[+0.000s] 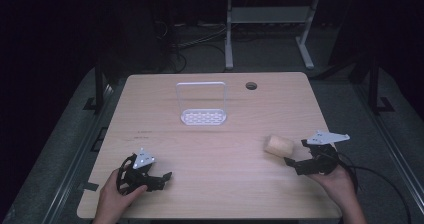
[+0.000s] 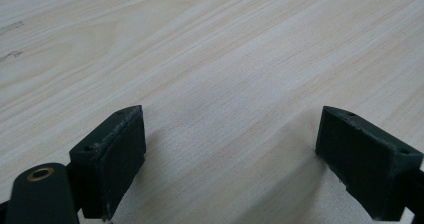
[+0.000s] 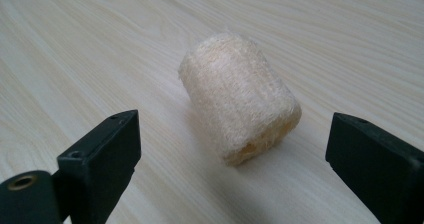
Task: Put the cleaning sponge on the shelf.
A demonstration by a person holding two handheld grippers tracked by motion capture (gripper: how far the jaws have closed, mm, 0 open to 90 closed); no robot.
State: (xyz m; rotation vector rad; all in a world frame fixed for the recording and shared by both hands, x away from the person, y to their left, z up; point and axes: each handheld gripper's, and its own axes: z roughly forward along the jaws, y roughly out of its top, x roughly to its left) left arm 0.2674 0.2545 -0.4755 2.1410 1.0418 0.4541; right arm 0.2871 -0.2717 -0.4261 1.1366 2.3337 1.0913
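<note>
A pale, fibrous loofah cylinder (image 1: 278, 146) lies on its side on the wooden table (image 1: 215, 194), toward the right. In the right gripper view the loofah (image 3: 240, 111) sits just ahead of the jaws, not between them. My right gripper (image 1: 296, 154) is open, low over the table just right of the loofah. A clear rack with a perforated base (image 1: 202, 117) and a tall wire-like frame stands at the table's middle rear. My left gripper (image 1: 161, 179) rests open near the front left, with bare wood between its jaws (image 2: 230, 149).
A round cable hole (image 1: 251, 86) sits near the table's far edge. Beyond the table stand white desk legs (image 1: 229, 34) and tangled cables on the floor. A cable trails from my right gripper off the front right corner.
</note>
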